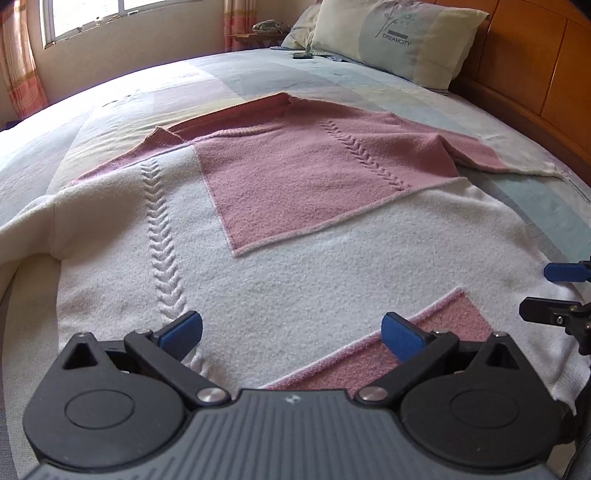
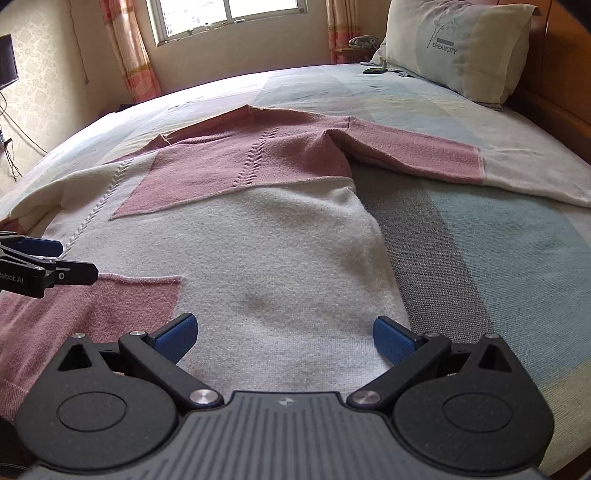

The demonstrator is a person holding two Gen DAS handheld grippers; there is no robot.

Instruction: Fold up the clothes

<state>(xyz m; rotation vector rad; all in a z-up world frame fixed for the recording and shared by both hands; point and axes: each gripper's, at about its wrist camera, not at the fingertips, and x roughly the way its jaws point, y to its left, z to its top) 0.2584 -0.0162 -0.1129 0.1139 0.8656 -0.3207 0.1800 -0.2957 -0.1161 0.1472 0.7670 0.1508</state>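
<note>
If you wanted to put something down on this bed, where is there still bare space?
Bare pastel bedspread lies right of the pink-and-white knitted sweater, below its outstretched sleeve, and between its collar and the cream pillow. The near middle is crowded: sweater body plus both open grippers, left and right.

Pastel bedspread [image 2: 498, 236], printed pillow [image 2: 461, 44], wooden headboard [image 1: 535, 55], window [image 2: 229, 18], checked curtains [image 2: 125, 48]

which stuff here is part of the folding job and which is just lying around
Part of the job:
sweater
left gripper
right gripper

Just lying about:
pillow
small dark object by the pillow
bedspread, only the work surface
</note>
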